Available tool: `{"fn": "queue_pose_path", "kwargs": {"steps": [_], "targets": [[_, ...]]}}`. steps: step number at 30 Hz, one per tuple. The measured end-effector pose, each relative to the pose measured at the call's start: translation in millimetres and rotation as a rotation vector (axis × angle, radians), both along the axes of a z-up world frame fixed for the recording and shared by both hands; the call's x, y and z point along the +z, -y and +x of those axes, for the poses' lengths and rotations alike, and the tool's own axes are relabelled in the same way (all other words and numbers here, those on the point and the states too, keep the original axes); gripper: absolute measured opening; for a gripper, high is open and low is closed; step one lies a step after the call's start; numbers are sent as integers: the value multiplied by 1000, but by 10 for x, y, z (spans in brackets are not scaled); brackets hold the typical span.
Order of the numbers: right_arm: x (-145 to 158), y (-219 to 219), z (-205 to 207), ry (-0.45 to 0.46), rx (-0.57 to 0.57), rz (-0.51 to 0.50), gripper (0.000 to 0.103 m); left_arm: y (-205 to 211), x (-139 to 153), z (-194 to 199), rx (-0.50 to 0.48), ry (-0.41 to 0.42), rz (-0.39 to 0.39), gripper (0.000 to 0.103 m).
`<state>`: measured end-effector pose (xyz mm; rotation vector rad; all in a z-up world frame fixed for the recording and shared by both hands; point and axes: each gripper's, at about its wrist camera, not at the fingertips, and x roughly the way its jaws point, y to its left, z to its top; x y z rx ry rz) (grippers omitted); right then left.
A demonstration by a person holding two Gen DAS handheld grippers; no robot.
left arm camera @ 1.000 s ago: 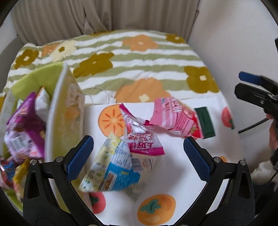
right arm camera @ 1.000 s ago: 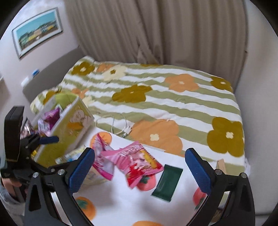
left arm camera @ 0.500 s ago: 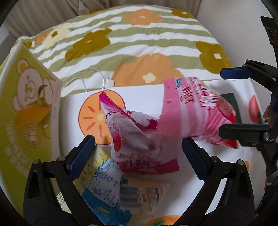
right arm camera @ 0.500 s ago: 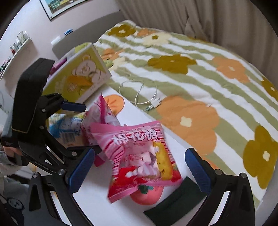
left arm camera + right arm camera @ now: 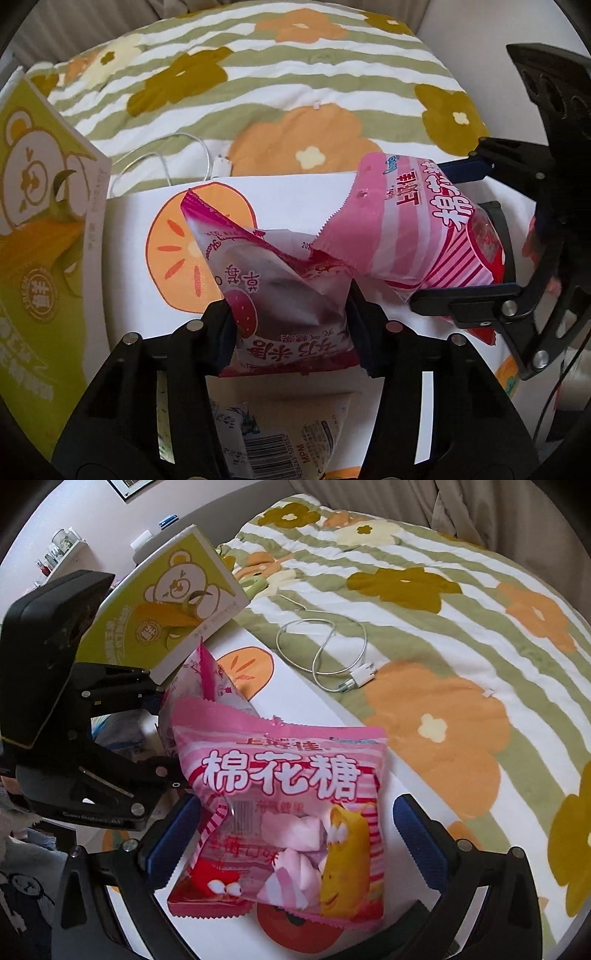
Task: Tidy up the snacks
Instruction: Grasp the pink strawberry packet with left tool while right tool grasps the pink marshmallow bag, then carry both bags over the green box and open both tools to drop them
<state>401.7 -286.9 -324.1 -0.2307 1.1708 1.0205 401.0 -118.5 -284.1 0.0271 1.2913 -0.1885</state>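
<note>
My left gripper (image 5: pixel 291 321) is shut on a white-and-magenta strawberry snack packet (image 5: pixel 280 291), its fingers pressing both sides. The packet also shows in the right wrist view (image 5: pixel 207 686). A pink marshmallow bag (image 5: pixel 291 819) lies on the white fruit-print tabletop (image 5: pixel 295 701), also in the left wrist view (image 5: pixel 413 229). My right gripper (image 5: pixel 295 842) is open, its blue-padded fingers on either side of the marshmallow bag. A blue-and-yellow packet (image 5: pixel 280 435) lies under the left gripper.
A green bear-print box (image 5: pixel 40 229) stands at the left, also in the right wrist view (image 5: pixel 173 602). A white charging cable (image 5: pixel 328 657) lies on the flowered bedspread (image 5: pixel 443 609) behind the table. A dark green bar (image 5: pixel 498 236) lies under the marshmallow bag.
My left gripper moved forward and closed on the strawberry packet. My right gripper moved down and in, so its open fingers now straddle the marshmallow bag.
</note>
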Motion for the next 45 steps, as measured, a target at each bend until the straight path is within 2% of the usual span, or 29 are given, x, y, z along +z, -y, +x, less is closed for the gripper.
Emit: {"fn": "queue_pose_path", "kwargs": {"steps": [3,4,5,7,8,11,20,29,32,37,41,45], "targets": [[-26,-25,2,-16,0,17,103,-5,28,-7,12,-3,-8,45],[-33,-29,-3,-20,-2,20,99,-5,33,-14,13,-4,-9,44],[-33,-31,-13,-22,-1,24,90,-3,39,-16,15,-5,-9,44],[-12,-29,-38,-7,-4,21,84,-1,70,-21,13,1,-14,43],[2,-20,-46,-4,-10,20,77,2,94,-25,9,7,-17,43],[74,41,-62,3,-41,32,67,42,172,-25,-3,26,-15,43],[473,319,-101,54,-205,44,66,116,558,-83,-26,97,-68,42],[1223,361,-349,163,-296,51,66,67,1337,-302,-57,235,-112,42],[1501,299,-427,209,-306,64,66,-80,1638,-391,-53,288,-121,42],[1930,-1,-560,270,-311,82,66,-564,2069,-521,-8,339,-149,42],[2204,-364,-668,312,-318,112,66,-1098,2313,-583,15,374,-127,42],[2354,-807,-737,332,-337,127,66,-1751,2466,-591,26,389,-107,42]]}}
